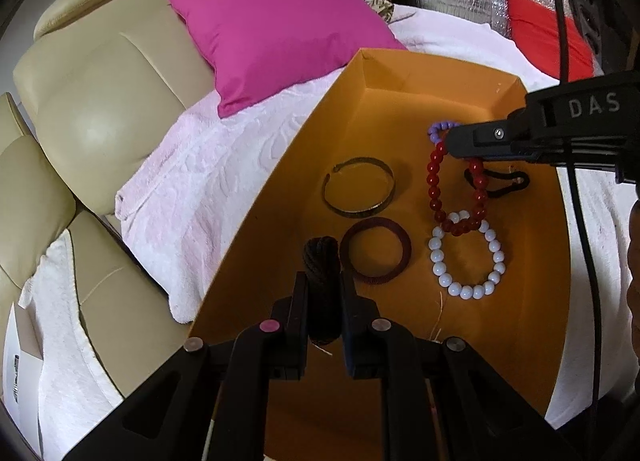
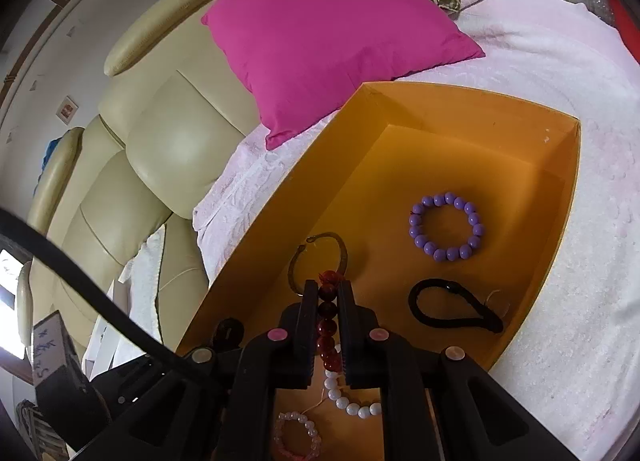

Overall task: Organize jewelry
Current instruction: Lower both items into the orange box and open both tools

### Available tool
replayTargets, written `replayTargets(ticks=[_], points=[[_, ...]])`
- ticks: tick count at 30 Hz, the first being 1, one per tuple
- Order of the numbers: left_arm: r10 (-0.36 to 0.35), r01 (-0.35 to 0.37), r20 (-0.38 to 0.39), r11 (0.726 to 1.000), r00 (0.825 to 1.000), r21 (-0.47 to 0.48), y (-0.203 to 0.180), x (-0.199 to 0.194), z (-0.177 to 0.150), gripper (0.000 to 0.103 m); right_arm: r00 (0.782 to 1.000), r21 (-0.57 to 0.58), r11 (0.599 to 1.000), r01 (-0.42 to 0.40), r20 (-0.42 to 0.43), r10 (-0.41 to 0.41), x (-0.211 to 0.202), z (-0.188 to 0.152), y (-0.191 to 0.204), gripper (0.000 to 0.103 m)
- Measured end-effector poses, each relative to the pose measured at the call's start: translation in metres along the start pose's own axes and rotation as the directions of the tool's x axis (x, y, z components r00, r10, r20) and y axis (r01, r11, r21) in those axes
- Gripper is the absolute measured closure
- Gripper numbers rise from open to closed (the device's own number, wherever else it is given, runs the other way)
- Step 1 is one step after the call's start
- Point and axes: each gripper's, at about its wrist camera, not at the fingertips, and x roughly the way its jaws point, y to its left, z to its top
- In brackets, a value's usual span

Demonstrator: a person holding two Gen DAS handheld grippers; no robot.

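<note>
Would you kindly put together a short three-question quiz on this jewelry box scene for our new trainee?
1. True or false: the right gripper is shut on the red bead bracelet.
2. What does the left gripper hold: A) white bead bracelet B) dark braided bracelet C) metal cuff bangle?
3. Which bead bracelet lies farthest back in the orange box?

Key: 1 true. 2 B. 3 the purple bead bracelet.

Cream leather sofa (image 1: 100, 109), magenta cushion (image 1: 276, 29), white blanket (image 1: 208, 181)
</note>
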Motion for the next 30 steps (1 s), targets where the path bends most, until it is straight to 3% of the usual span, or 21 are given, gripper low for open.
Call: replayTargets(ticks=[8, 9, 14, 20, 23, 25, 30], points=[[-0.017, 0.016, -0.058, 1.000, 0.998, -0.024, -0.004, 0.019, 0.003, 0.085, 1.000, 0.007, 1.000, 0.022, 0.004, -0.022, 0.005, 0.006, -0.002, 0.089], [-0.015, 0.013, -0.064, 1.000, 0.998, -0.028, -0.005, 0.021, 0.004, 0.077, 1.000, 0.009, 1.000, 0.028, 0.008, -0.028, 0.004, 0.006, -0.003, 0.089], [-0.006, 0.004, -0.067, 0.999, 0.998, -0.035, -0.009, 0.022, 0.004, 0.062, 0.997, 0.023, 0.998, 0.052, 0.057, -0.053, -0.006, 0.010, -0.010, 0.089], [0.019, -0.020, -0.015, 0.998, 1.000, -0.052, -0.007, 0.004, 0.007, 0.047, 0.993, 0.031, 0.998, 0.052, 0.101, -0.055, -0.032, 0.009, -0.015, 0.089], [0.028, -0.027, 0.030, 0.998, 0.999, -0.053, -0.011, -0.014, 0.008, 0.043, 0.992, 0.042, 0.997, 0.061, 0.111, -0.065, -0.048, 0.004, -0.018, 0.071], [0.032, -0.029, 0.054, 0.998, 0.998, -0.048, -0.013, -0.025, 0.010, 0.041, 0.988, 0.042, 0.996, 0.073, 0.133, -0.078, -0.059, 0.000, -0.019, 0.047], [0.038, -0.034, 0.126, 0.999, 0.991, -0.038, -0.019, -0.057, 0.018, 0.034, 0.975, 0.021, 0.993, 0.116, 0.189, -0.117, -0.096, -0.018, -0.017, 0.044]])
